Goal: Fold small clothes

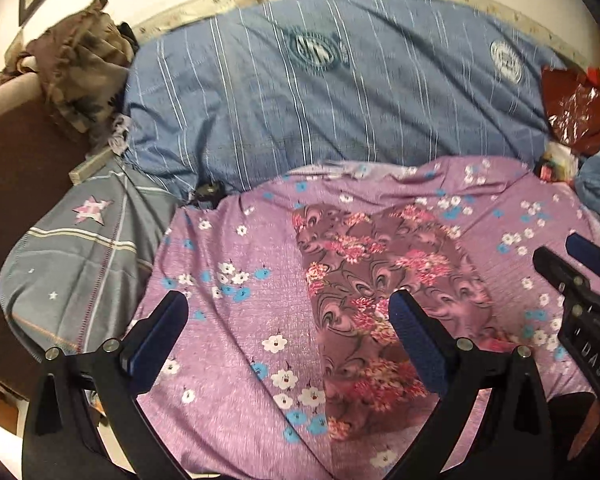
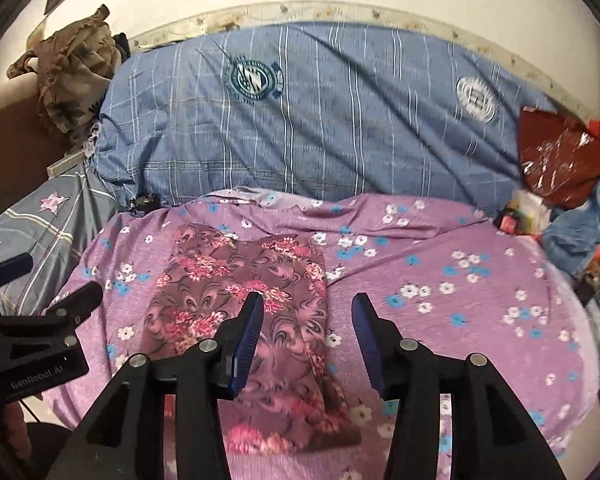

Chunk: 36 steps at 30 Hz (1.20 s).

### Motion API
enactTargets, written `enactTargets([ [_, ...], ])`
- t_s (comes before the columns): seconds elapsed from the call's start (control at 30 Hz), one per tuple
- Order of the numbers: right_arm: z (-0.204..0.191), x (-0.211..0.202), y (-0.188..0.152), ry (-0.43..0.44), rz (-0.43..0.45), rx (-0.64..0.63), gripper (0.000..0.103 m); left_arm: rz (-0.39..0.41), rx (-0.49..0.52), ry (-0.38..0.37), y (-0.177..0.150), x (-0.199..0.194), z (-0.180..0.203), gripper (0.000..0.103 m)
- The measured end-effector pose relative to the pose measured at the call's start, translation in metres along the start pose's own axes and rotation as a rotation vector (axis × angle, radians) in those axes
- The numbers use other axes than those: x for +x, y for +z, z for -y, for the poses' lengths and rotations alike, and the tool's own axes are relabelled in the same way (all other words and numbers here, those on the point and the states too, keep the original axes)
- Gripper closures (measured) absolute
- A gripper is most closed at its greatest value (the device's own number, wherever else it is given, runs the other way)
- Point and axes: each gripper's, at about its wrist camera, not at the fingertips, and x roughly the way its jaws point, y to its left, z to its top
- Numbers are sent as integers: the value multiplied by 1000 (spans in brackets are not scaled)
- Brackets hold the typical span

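A small maroon floral garment (image 1: pixel 376 292) lies flat in a long strip on the purple flowered sheet (image 1: pixel 236 360); it also shows in the right wrist view (image 2: pixel 236 292). My left gripper (image 1: pixel 288 304) is open and empty above the garment's left edge. My right gripper (image 2: pixel 308 308) is open and empty above the garment's right edge. The right gripper (image 1: pixel 576 256) shows at the right edge of the left wrist view. The left gripper (image 2: pixel 56 280) shows at the left of the right wrist view.
A big blue striped pillow (image 1: pixel 320 92) lies behind the sheet (image 2: pixel 460 280). A grey star-patterned pillow (image 1: pixel 76 264) is at the left. Crumpled brown cloth (image 1: pixel 80 60) sits at the back left. A red plastic bag (image 1: pixel 576 108) and clutter are at the right.
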Motion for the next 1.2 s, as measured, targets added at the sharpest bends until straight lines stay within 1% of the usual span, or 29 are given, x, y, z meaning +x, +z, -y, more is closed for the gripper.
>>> enactTargets([
  [0.13, -3, -26, -1, -8, 31, -13, 45, 66, 3, 31, -1, -30, 0, 0],
  [0.2, -5, -42, 0, -19, 56, -21, 37, 94, 8, 40, -2, -45, 0, 0],
  [0.3, -7, -60, -2, -29, 89, -25, 28, 124, 1, 49, -3, -62, -3, 0],
  [0.37, -10, -71, -3, -41, 109, -35, 25, 138, -12, 48, -4, -72, -6, 0],
  [0.47, -15, -85, -4, -52, 124, -57, 24, 149, -29, 54, -6, -83, -10, 0],
  [0.6, -19, -99, -5, -51, 144, -66, 24, 182, -62, 90, -9, -99, -19, 0],
  [0.83, -26, -120, -3, -49, 178, -83, 24, 214, -110, 92, -12, -118, -33, 0],
  [1.2, -37, -137, -11, -25, 177, -103, 24, 237, -121, 93, -21, -136, -40, 0],
])
